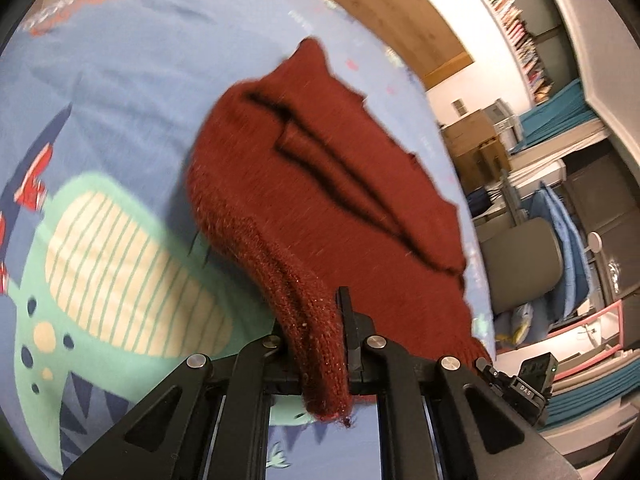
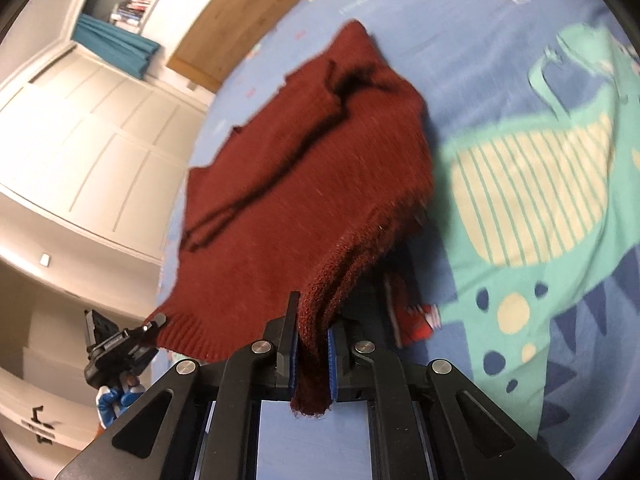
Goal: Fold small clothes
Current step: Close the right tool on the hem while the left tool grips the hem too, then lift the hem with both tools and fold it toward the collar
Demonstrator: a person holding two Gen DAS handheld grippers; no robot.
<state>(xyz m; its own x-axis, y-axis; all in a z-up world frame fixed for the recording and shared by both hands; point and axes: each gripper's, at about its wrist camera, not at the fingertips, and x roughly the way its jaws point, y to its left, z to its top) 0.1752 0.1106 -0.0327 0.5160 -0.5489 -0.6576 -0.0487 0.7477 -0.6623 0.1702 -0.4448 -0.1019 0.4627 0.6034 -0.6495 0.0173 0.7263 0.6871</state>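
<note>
A small dark red knitted sweater (image 1: 320, 184) lies on a blue bed cover (image 1: 132, 80) printed with a green dinosaur. My left gripper (image 1: 324, 344) is shut on the sweater's ribbed near left corner, which hangs through the jaws. In the right wrist view the same sweater (image 2: 304, 184) spreads ahead, and my right gripper (image 2: 312, 348) is shut on its near right corner, pinched between blue pads. Both held corners are lifted off the cover while the far part rests on it. The left gripper (image 2: 154, 322) shows at the sweater's hem in the right wrist view, the right gripper (image 1: 486, 366) in the left wrist view.
The bed cover (image 2: 520, 220) stretches wide around the sweater. A wooden headboard (image 1: 384, 4) runs along the far edge. White cupboard doors (image 2: 92, 152) stand beside the bed, with bookshelves (image 1: 516, 20), boxes and a grey chair (image 1: 528, 264) beyond its other side.
</note>
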